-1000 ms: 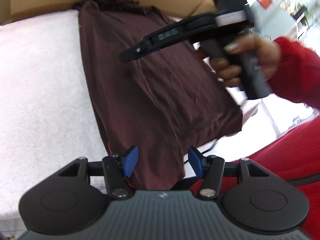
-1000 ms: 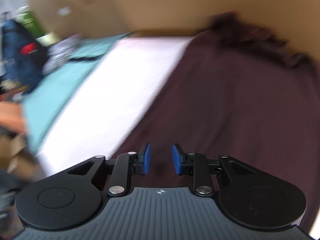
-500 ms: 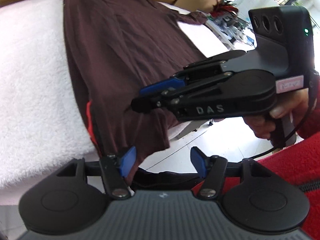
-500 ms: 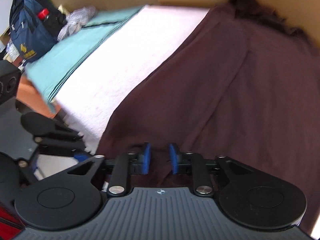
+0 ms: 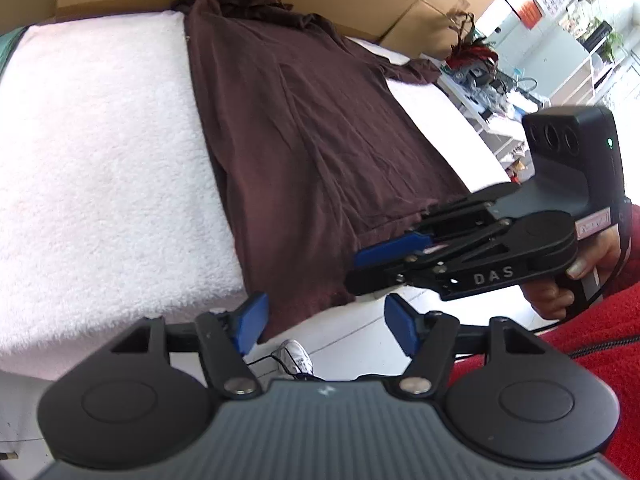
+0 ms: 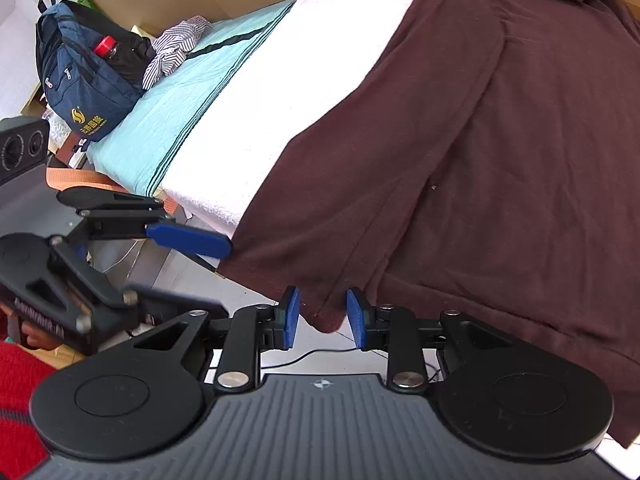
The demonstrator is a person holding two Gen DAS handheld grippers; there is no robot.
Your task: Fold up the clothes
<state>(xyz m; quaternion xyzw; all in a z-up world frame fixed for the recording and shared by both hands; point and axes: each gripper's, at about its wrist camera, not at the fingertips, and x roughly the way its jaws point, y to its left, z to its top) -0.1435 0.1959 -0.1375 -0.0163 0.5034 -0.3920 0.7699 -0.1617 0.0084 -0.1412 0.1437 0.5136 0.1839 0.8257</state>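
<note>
Brown garment [image 5: 304, 128] is lying limp across the white-covered bed [image 5: 100, 152], hem drooping over the near edge; soft and light, probably best pinched at hem corners. Left gripper [image 5: 326, 320] is gaping wide, empty; right gripper [image 6: 322, 316] is straddling the hem, jaws partly open.

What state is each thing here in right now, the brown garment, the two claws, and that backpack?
Brown garment: spread flat, hem hanging over the table edge.
Left claw: open, at the hem, gripping nothing.
Right claw: open, a fold of hem between its pads.
Backpack: upright, red-capped bottle in its pocket.

Brown shirt [image 5: 312, 136] on white-toweled bed [image 5: 96, 152]
</note>
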